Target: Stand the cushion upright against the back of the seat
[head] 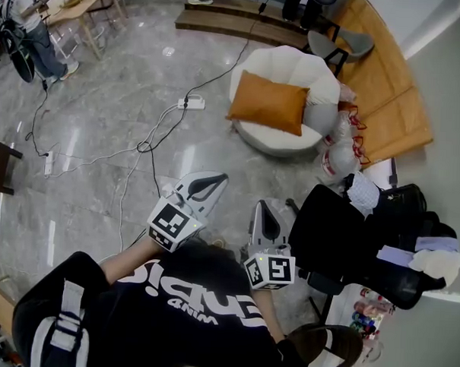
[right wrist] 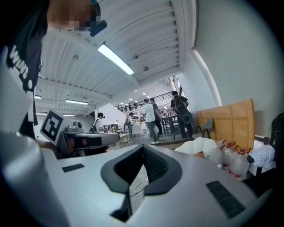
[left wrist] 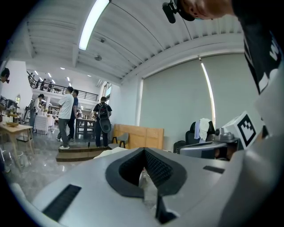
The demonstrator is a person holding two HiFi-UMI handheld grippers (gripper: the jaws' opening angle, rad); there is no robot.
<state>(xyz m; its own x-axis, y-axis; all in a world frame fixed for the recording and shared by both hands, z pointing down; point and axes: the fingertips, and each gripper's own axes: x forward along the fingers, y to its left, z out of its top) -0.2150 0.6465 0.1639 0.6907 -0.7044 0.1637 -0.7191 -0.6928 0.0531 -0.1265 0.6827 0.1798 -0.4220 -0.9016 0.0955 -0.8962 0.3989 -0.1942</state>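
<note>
An orange cushion [head: 268, 103] lies tilted on a round white seat [head: 275, 61], far across the floor from me. Its back edge leans low against the seat's scalloped back. My left gripper [head: 218, 178] is held near my body, shut with nothing between its jaws. Beside it on the right, my right gripper [head: 260, 207] is also shut and empty. The left gripper view shows the closed left gripper [left wrist: 143, 170] and a sliver of the white seat [left wrist: 113, 151]. Past the closed right gripper [right wrist: 142, 150], the right gripper view shows the seat [right wrist: 199, 145] with a strip of cushion [right wrist: 205, 155].
A power strip [head: 191, 103] and cables [head: 144, 146] cross the grey floor between me and the seat. Water bottles [head: 334, 151] stand at the seat's right. A black office chair [head: 348, 231] piled with clothes is close on my right. Wooden panels [head: 387, 79] line the wall; people stand far left.
</note>
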